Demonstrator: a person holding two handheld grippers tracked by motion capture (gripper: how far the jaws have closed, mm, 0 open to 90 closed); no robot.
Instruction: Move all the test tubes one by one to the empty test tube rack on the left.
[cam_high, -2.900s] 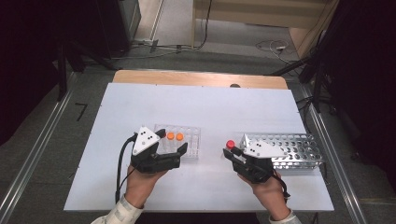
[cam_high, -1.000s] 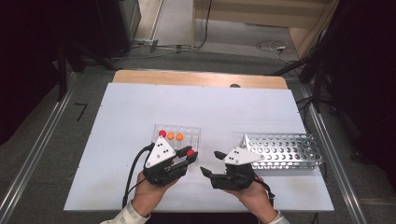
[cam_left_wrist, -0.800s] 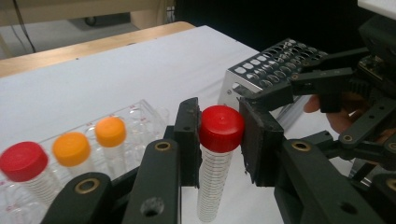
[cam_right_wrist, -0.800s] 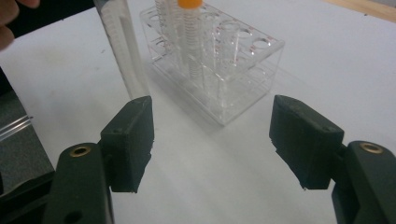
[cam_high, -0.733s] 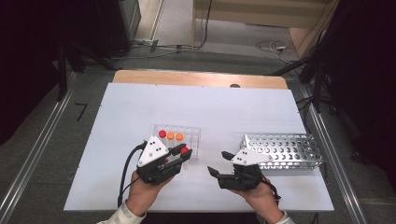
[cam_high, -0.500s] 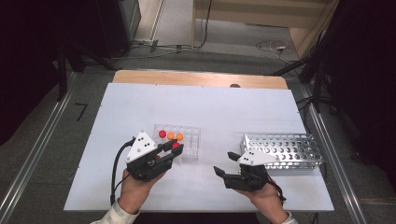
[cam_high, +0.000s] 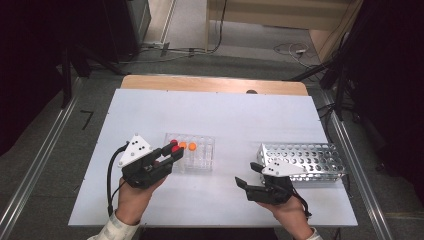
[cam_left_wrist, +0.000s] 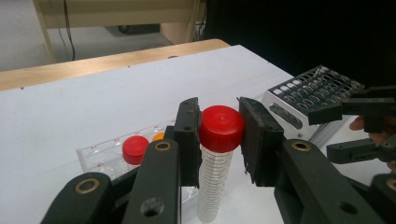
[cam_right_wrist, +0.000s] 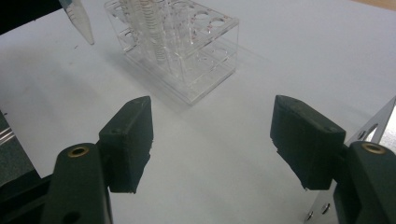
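A white rectangular tabletop (cam_high: 240, 120) carries a perforated silver metal tube rack (cam_high: 305, 159) at the right and a clear plastic tube rack (cam_high: 197, 155) nearer the left. The left tongs (cam_left_wrist: 219, 135) clench the red cap of a clear graduated plastic tube (cam_left_wrist: 215, 158), holding it upright just beside the clear rack. The right tongs (cam_right_wrist: 212, 135) hang released, jaws wide apart, above bare tabletop near the metal rack.

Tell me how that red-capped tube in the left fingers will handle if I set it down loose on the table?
The tube looks clear, empty and light. It is round with a tapered tip, so it probably won't stand alone and would likely roll. The left gripper grips only its smooth cap; it might slip.
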